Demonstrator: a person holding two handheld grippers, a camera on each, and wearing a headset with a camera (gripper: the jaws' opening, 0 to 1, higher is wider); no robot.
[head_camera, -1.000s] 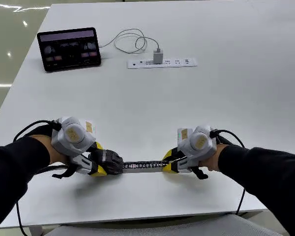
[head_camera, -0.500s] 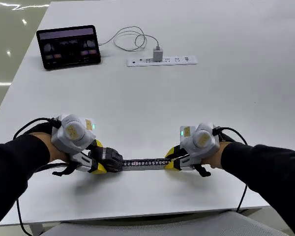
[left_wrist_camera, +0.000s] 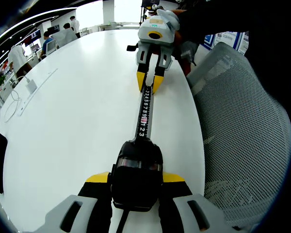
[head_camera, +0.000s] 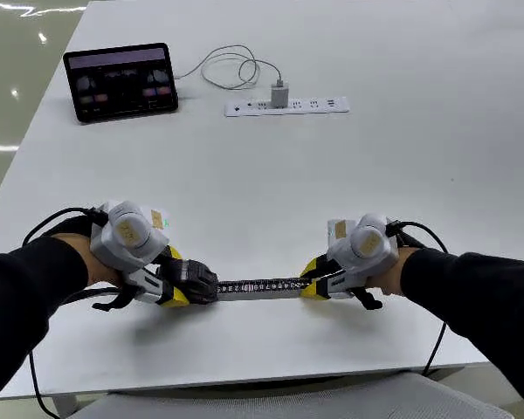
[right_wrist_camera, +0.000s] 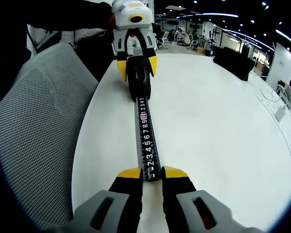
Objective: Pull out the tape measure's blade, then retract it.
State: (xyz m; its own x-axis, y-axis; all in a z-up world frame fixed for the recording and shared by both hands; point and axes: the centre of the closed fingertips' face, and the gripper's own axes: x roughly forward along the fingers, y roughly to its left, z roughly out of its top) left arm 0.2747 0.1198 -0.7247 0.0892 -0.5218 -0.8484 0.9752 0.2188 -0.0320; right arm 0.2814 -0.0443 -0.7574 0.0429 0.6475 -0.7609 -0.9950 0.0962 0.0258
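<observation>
Blade longer vs earlier, tip tight in R gripper, case tight in L gripper

An open-plan office is indicated by a long white table, a mesh chair, ceiling spotlights and people at distant desks.

Same build on both sides: left gripper and right gripper have rounded pale grey shells, black jaws ending in yellow, and a tan sticker on top. A black cable trails off each. Long black sleeves.
</observation>
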